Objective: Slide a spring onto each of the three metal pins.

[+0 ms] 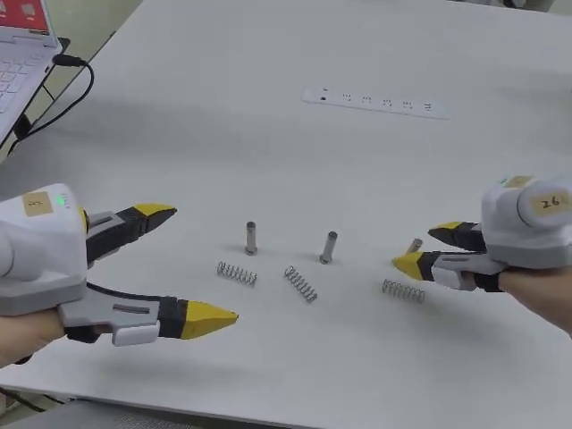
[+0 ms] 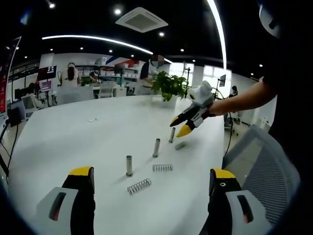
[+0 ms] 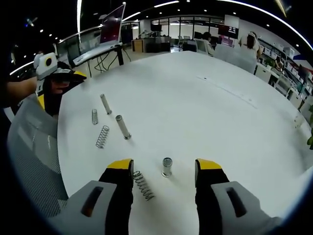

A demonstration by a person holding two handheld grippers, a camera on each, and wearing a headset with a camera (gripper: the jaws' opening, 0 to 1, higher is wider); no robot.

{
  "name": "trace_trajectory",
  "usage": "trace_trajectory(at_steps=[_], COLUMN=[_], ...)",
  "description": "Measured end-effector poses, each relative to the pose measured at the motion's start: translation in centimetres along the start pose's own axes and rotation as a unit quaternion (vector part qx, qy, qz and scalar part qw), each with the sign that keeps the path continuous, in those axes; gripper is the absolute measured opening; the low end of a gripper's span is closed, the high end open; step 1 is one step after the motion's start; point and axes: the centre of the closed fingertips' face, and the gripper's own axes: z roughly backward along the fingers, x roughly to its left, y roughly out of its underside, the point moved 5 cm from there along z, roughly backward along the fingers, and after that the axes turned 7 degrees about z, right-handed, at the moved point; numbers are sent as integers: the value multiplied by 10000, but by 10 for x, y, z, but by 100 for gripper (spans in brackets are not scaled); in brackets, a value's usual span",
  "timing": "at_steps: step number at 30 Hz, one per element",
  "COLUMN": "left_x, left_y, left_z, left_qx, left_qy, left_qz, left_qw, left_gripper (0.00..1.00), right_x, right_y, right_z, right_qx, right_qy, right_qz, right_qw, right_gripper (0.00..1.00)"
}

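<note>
- left gripper point(image 1: 181, 264) at the near left of the table point(image 1: 295, 384), jaws spread wide, nothing held
- right gripper point(image 1: 424, 248) at the near right, jaws partly open, gripping nothing
- right pin point(image 1: 414, 244) stands in the gap between the right gripper's tips; the right gripper view shows this pin point(image 3: 167, 167) between the two tips, touching neither
- three springs lie flat on the table in a loose row: left spring point(image 1: 237, 273), middle spring point(image 1: 301, 283), right spring point(image 1: 403, 290)
- right spring is just beside the right gripper's near tip, loose on the table
- left pin point(image 1: 251, 238) and middle pin point(image 1: 329, 247) stand upright just behind the left and middle springs, both bare
- left gripper view: the nearest pin point(image 2: 129, 165) and spring point(image 2: 139, 185) lie ahead between its open jaws, well apart from both tips
- white power strip point(image 1: 374, 103) lies flat farther back, well apart from the pins
- laptop point(image 1: 22, 45) at the far left corner, black cable point(image 1: 67, 94) running from it
</note>
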Motion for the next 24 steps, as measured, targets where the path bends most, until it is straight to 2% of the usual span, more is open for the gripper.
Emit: trace_trajectory(at_steps=[2, 8, 11, 13, 17, 24], left_x=[0, 0, 0, -1, -2, -1], left_y=[0, 1, 1, 1, 3, 4], left_z=[0, -1, -1, -1, -1, 1], left_qx=[-5, 10, 18, 14, 44, 25], left_qy=[3, 15, 1, 8, 31, 9], left_qz=[7, 5, 33, 36, 16, 36], left_qw=[10000, 10000, 10000, 10000, 10000, 10000], left_gripper=[95, 95, 95, 95, 95, 95], right_x=[0, 1, 3, 6, 9, 12], right_y=[0, 1, 4, 5, 5, 10], right_z=[1, 4, 4, 5, 8, 13], right_qx=[-42, -100, -89, -96, -93, 29], right_qy=[32, 56, -44, -72, -105, -172], right_qz=[55, 92, 96, 228, 248, 338], right_qw=[10000, 9999, 9999, 9997, 9996, 9993], right_gripper=[56, 63, 67, 71, 70, 63])
